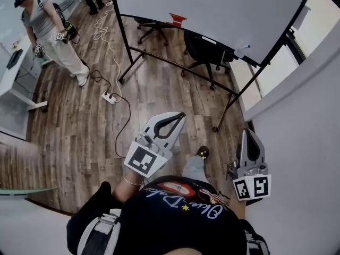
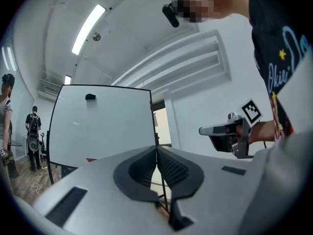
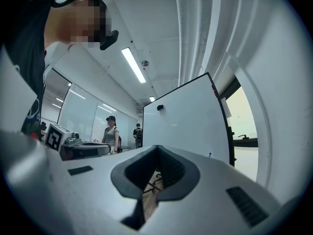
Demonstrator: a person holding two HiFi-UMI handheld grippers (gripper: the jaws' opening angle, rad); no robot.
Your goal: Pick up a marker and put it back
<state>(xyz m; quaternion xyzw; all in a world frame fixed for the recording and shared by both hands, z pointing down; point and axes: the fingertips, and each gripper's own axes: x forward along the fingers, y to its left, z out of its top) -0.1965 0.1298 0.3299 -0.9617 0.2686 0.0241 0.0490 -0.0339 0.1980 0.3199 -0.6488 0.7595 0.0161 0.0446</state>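
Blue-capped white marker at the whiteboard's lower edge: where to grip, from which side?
Probably mid-barrel, from the board's open front: the blue-capped white marker sits at the lower edge of the large whiteboard, which backs it. Exact pose too small to tell.

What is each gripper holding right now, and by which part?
Nothing is held. The left gripper and the right gripper both have their jaws shut together, with nothing between them.
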